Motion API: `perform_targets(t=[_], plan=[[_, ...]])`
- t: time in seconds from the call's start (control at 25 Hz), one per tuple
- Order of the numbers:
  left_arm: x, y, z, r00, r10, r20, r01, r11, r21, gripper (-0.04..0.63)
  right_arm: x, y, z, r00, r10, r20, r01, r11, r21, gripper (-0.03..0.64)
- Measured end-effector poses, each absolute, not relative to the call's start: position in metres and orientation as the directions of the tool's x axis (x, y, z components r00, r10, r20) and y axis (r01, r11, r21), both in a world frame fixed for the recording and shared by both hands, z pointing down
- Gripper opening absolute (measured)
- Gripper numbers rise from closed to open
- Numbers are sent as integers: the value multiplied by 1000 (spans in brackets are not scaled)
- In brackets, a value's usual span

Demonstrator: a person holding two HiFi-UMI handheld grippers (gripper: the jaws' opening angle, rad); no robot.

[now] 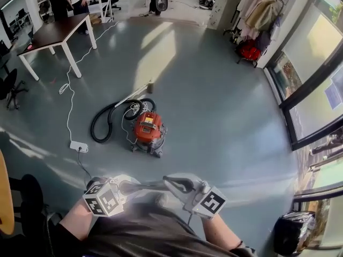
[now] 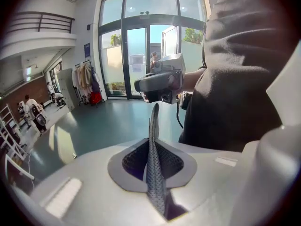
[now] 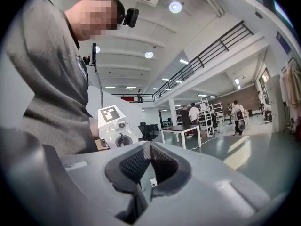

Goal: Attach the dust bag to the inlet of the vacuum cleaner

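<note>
The orange vacuum cleaner (image 1: 148,127) stands on the grey floor ahead of me, its black hose (image 1: 104,123) looped to its left. No dust bag shows in any view. I hold both grippers close to my body, well short of the vacuum, pointing at each other. My left gripper (image 1: 134,187) is shut, its pads pressed into one thin fin (image 2: 153,126) with nothing between them. My right gripper (image 1: 170,183) is shut too and also holds nothing (image 3: 149,147). Each gripper view shows the other gripper ahead: the right one (image 2: 160,83), the left one (image 3: 115,126).
A white cable runs across the floor to a power strip (image 1: 79,146) left of the vacuum. A dark table (image 1: 59,30) stands at the far left and a clothes rack (image 1: 257,20) at the far right. A black bag (image 1: 292,232) sits by the glass wall. People stand at the back.
</note>
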State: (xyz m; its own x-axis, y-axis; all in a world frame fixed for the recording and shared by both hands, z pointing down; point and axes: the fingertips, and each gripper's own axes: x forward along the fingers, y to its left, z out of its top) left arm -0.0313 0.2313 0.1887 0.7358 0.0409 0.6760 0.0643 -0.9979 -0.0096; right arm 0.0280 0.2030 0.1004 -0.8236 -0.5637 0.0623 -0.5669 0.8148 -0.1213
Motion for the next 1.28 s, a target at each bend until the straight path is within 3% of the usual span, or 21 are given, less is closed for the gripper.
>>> perform_targets(t=[0.52, 1.28], plan=[[14, 209, 190, 738, 27, 675, 47, -999, -12, 41, 94, 193, 110, -812, -578, 78, -583, 797, -156, -6], [-41, 91, 239, 727, 195, 658, 246, -969, 15, 41, 21, 64, 122, -703, -687, 182, -711, 676, -196, -6]])
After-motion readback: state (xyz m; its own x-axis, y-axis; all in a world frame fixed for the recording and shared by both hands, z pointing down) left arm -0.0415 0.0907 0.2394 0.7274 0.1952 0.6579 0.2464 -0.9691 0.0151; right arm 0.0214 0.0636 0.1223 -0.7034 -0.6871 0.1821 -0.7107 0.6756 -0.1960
